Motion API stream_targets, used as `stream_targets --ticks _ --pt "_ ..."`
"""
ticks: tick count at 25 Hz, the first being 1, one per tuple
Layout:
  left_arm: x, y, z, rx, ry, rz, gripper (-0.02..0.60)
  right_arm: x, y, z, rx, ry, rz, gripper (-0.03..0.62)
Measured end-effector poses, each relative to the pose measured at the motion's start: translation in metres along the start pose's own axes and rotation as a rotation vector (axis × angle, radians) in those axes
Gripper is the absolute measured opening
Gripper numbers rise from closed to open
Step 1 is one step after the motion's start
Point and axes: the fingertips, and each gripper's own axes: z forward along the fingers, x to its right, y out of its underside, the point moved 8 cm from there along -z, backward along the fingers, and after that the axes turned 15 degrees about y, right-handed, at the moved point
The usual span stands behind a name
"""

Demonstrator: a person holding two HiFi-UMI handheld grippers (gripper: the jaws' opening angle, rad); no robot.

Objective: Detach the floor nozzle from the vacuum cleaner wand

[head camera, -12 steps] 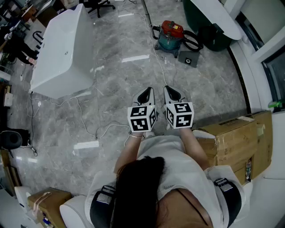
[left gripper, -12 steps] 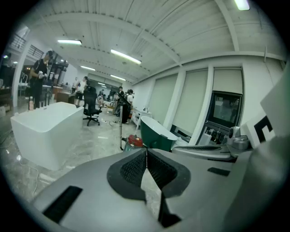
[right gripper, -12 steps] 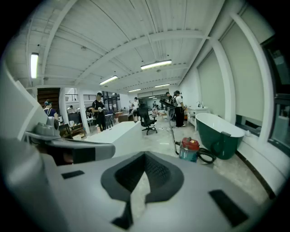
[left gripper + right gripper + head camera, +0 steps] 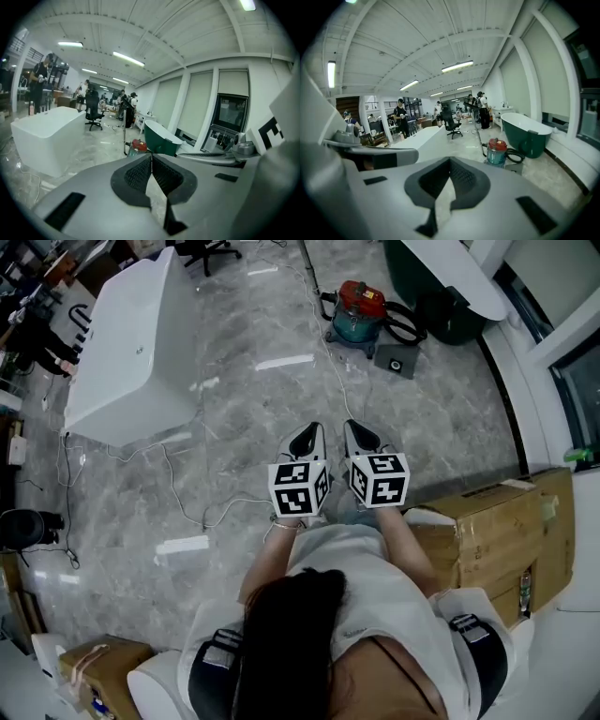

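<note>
Well up the frame from the person, the vacuum cleaner (image 4: 361, 310) sits on the marble floor (image 4: 244, 399) at the upper centre of the head view. Its thin dark wand (image 4: 309, 268) runs from beside the red-topped canister to the top edge. A flat grey piece (image 4: 398, 364) just right of the canister may be the floor nozzle; I cannot tell for sure. Left gripper (image 4: 305, 434) and right gripper (image 4: 362, 433) hang side by side at mid-frame, well apart from it, both aimed up-frame, each with jaws pressed together on nothing. The right one looks slightly nearer, so the reach would run upward and a little right.
</note>
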Motion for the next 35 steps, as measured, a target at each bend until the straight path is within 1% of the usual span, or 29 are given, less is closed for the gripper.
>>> stream_targets --ticks 5,8,13,18,21,27,32,35 --pt "0.003 0.004 0.003 0.003 0.003 -0.013 0.009 0.006 0.006 0.001 -0.004 -0.001 0.014 0.015" --pt "0.0 0.006 0.004 0.001 0.001 -0.022 0.009 0.006 0.007 0.006 -0.012 -0.02 0.017 0.015" --pt "-0.009 -0.002 0.011 0.014 -0.027 -0.022 0.009 0.006 0.0 0.02 -0.001 -0.042 -0.011 0.015" --pt "-0.016 -0.009 0.025 0.011 -0.045 -0.032 0.009 0.005 -0.005 0.039 -0.03 -0.061 -0.063 0.015" --pt "-0.019 -0.014 0.037 0.011 -0.043 -0.034 0.009 0.011 -0.012 0.049 -0.026 -0.065 -0.052 0.015" --pt "-0.024 -0.02 0.061 0.007 -0.039 -0.037 0.009 0.027 -0.018 0.069 -0.04 -0.05 -0.044 0.015" --pt "-0.033 -0.027 0.081 0.001 -0.042 -0.035 0.009 0.038 -0.027 0.089 -0.027 -0.041 -0.043 0.015" --pt "-0.038 -0.032 0.095 0.0 -0.038 -0.047 0.009 0.045 -0.033 0.102 -0.029 -0.032 -0.052 0.015"
